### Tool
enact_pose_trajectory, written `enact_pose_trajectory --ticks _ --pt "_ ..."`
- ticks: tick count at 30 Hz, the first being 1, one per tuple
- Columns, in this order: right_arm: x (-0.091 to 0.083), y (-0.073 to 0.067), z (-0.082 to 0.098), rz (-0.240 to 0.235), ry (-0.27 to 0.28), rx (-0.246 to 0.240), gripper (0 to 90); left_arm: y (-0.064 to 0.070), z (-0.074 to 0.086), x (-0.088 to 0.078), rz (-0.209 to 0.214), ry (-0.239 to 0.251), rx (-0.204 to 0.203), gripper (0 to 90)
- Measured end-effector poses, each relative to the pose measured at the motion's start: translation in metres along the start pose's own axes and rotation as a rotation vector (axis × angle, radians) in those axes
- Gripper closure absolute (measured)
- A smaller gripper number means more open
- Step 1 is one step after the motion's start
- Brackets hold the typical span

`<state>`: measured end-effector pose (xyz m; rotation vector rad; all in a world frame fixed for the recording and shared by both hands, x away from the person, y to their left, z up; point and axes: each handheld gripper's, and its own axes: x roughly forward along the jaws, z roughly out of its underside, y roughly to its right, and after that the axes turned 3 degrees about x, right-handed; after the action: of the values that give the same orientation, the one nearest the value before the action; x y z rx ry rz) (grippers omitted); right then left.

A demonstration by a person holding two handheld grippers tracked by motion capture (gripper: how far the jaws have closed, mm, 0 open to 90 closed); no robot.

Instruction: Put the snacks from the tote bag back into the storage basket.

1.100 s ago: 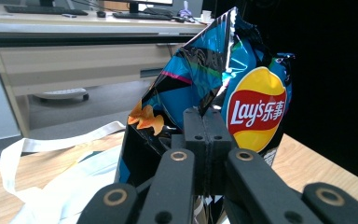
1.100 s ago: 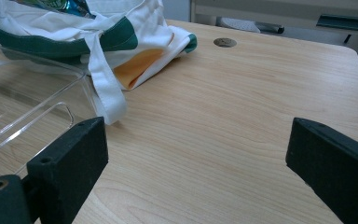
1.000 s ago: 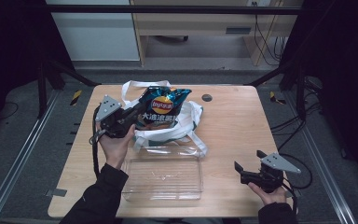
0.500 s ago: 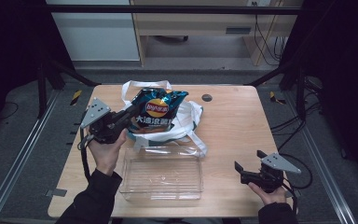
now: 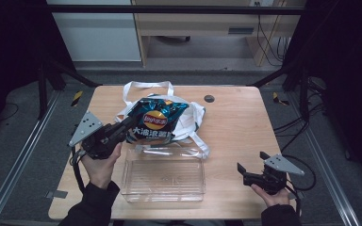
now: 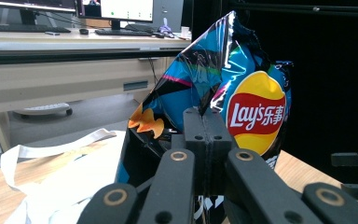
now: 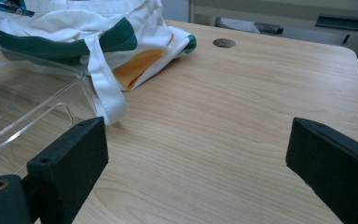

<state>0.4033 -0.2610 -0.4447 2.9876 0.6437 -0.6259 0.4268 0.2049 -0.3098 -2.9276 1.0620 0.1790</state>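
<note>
While the chip bag [image 5: 156, 121] hangs lifted over the white tote [image 5: 188, 123] at the counter's [image 5: 245, 122] middle, the left tongs [image 5: 128, 128] are clamped tight on its lower edge, coming in from eight o'clock of it. At the bag's six o'clock a clear tray [image 5: 164, 175] sits on the counter, just beside the tote's strap. Over at four o'clock, well apart, the right tongs [image 5: 242, 172] rest low with jaws spread wide, pointing toward the tray.
</note>
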Motion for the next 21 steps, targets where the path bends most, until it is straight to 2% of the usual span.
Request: enact_pose_trajectory --ticks 6,15,21 --pt "0.000 0.000 0.000 -0.001 0.001 0.000 6.0 0.002 0.003 -0.003 0.011 0.000 -0.008 90.0" --pt "-0.001 0.000 -0.001 -0.004 0.004 -0.005 6.0 0.013 0.005 -0.015 0.028 0.005 0.006 90.0" --pt "-0.001 0.000 -0.001 0.001 0.005 0.000 6.1 0.021 0.008 -0.019 0.036 -0.009 0.023 90.0"
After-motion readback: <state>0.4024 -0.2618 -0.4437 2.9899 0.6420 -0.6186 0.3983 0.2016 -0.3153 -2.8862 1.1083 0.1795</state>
